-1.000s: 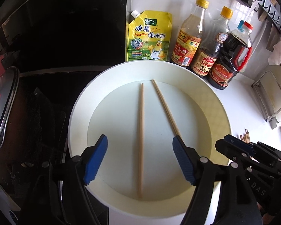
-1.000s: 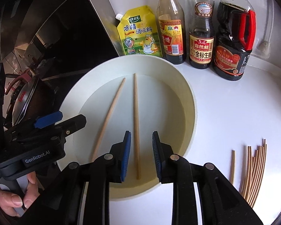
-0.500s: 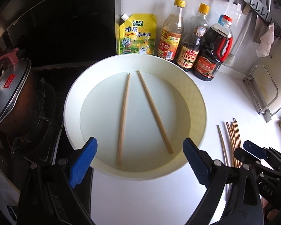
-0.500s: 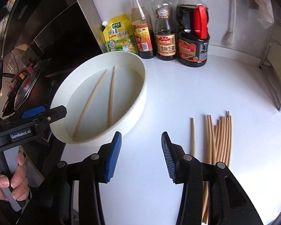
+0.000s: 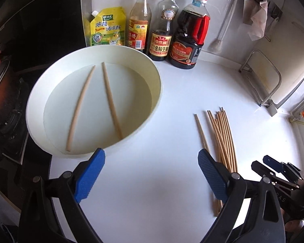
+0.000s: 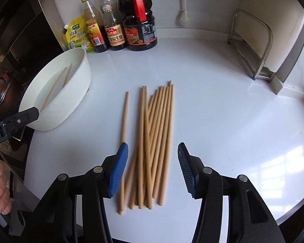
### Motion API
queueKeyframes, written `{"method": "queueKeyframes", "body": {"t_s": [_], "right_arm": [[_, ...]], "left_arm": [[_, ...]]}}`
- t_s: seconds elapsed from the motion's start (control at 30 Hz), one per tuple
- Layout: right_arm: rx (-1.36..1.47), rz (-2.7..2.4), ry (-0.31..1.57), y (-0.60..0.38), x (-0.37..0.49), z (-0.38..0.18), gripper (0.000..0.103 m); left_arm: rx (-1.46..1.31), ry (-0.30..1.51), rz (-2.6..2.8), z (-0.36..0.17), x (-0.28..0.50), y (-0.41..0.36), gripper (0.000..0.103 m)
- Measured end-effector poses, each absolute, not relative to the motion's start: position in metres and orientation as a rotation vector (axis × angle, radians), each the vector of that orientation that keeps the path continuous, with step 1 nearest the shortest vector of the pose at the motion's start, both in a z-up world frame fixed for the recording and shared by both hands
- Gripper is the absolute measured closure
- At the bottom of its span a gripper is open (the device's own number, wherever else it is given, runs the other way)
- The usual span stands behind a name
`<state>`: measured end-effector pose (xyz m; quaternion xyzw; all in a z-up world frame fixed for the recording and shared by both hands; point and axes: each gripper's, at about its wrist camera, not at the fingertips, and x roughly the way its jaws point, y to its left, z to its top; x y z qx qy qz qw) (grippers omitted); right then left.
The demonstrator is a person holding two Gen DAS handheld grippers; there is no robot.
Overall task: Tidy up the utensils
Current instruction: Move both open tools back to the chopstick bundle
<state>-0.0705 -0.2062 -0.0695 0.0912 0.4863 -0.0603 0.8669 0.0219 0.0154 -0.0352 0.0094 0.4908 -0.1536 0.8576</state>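
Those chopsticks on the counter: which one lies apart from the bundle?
The single chopstick farthest left, toward the white bowl. A strip of bare counter separates its upper part from the overlapping bundle.

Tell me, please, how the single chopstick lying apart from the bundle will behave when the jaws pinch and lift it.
The single chopstick looks thin, rigid and wooden, so probably stiff and light. Its slender rounded shaft on the glossy white counter may roll or slide if nudged. The right gripper stands open over the bundle, so neighbours might get caught.
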Motion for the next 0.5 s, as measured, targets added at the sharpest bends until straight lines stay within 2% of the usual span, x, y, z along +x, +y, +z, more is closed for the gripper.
{"method": "queueKeyframes", "body": {"t_s": [0.5], "right_arm": [[0.198,-0.13,1.047,-0.24,-0.063,-0.119,0.048]], "left_arm": [[0.057,1.067,-0.301,-0.087,0.001,-0.042,0.012]]}}
